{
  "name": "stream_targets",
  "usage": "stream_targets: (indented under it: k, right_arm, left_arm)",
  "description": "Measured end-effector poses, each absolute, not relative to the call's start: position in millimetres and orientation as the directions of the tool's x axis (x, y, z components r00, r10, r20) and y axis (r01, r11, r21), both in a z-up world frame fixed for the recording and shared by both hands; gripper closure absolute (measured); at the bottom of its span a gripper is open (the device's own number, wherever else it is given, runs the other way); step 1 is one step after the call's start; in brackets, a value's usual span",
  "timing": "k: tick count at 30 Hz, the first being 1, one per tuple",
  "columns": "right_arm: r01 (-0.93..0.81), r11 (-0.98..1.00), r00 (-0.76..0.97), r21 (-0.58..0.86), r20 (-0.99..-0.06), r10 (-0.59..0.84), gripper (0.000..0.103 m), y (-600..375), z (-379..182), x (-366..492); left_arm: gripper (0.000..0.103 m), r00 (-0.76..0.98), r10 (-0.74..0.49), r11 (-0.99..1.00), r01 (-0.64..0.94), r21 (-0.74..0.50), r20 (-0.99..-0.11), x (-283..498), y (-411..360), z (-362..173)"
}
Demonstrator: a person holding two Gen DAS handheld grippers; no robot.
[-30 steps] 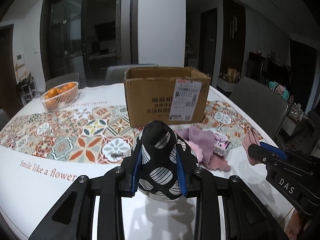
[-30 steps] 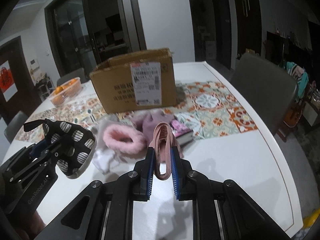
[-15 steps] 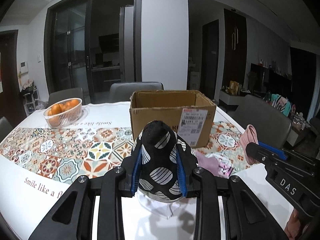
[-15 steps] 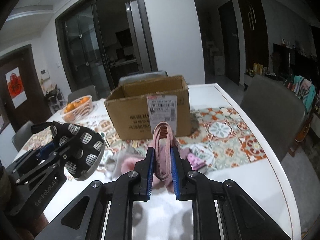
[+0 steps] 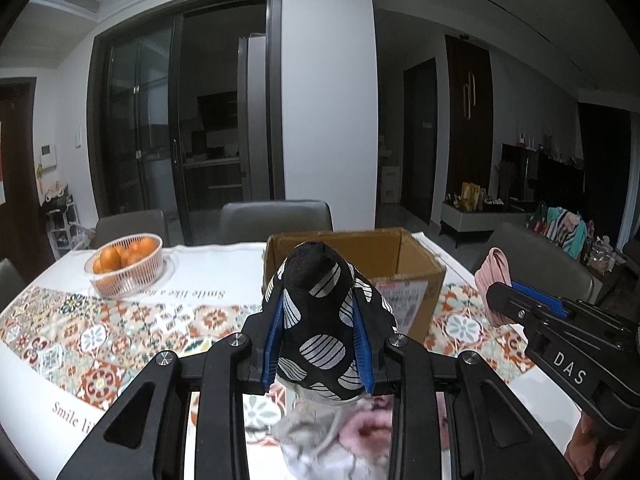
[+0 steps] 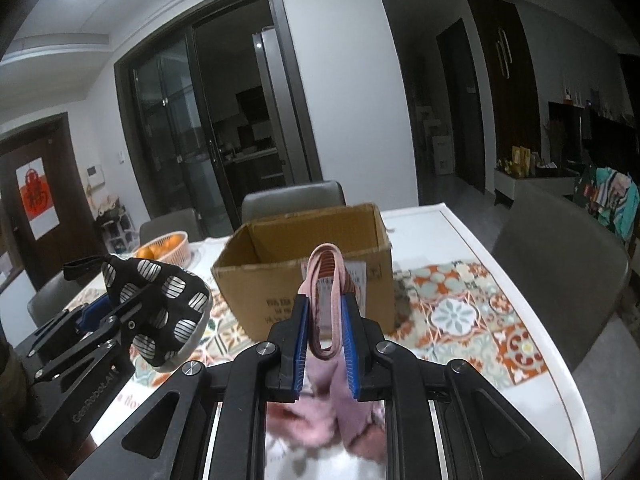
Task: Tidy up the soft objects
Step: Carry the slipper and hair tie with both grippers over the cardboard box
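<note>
The left gripper (image 5: 318,340) is clamped on a black fabric pouch with white striped ovals (image 5: 320,320), its blue pads pressing both sides of the cloth. The pouch is held in the air, short of the open cardboard box (image 5: 404,264) and to the left of it as the right wrist camera sees it. In that same view the pouch (image 6: 160,300) bulges out past the left gripper's fingers, a black loop sticking out at its far end.

The right gripper (image 6: 326,336) is closed on a folded pink elastic band (image 6: 328,280) — the loop stands upright between the blue pads, in front of the box's near wall and its white shipping label (image 6: 356,274). From the left wrist camera the band (image 5: 496,268) pokes up just to the right of the box.

The box sits on the bench (image 6: 500,360), on a patterned tile-print runner (image 6: 460,312), with its top flaps open; what lies inside cannot be made out. Below both grippers, nearer than the box, a blurred heap of pink fluffy items (image 6: 320,412) and pale cloth (image 5: 320,440) lies on the bench.

Left of the box and farther back stands a white basket of oranges (image 5: 126,266). Grey chairs (image 5: 276,216) stand behind the box — another chair (image 6: 560,264) is on its right side.
</note>
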State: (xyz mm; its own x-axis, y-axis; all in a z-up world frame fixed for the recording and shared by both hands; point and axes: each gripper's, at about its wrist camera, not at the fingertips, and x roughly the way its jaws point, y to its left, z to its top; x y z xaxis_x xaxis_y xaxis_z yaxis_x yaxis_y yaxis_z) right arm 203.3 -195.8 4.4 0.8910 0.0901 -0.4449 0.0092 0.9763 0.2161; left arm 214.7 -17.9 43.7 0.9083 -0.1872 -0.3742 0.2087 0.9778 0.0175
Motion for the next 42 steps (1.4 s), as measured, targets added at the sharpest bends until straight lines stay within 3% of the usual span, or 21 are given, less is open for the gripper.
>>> stream_targets:
  k: [15,23,42]
  right_arm:
    - [-0.008,0.978,0.918,0.209,-0.387,0.090,0.085,-200.6,24.8,253.3]
    - [-0.007,0.980,0.923,0.198,-0.376,0.083,0.085,-203.8,31.2,283.5]
    - [-0.014,0.984,0.863,0.176,-0.495,0.100,0.085,-211.4,1.5,367.2]
  left_arm:
    - [0.071,0.936,-0.184,0.977,0.206,0.045,-0.301,271.5,-30.8,65.0]
    - [0.071,0.933,-0.189,0.976,0.214,0.050,-0.306,300.3,-37.7,64.0]
    - [0.070,0.890,-0.153,0.971,0.217,0.103,-0.429,382.4,-57.7,26.4]
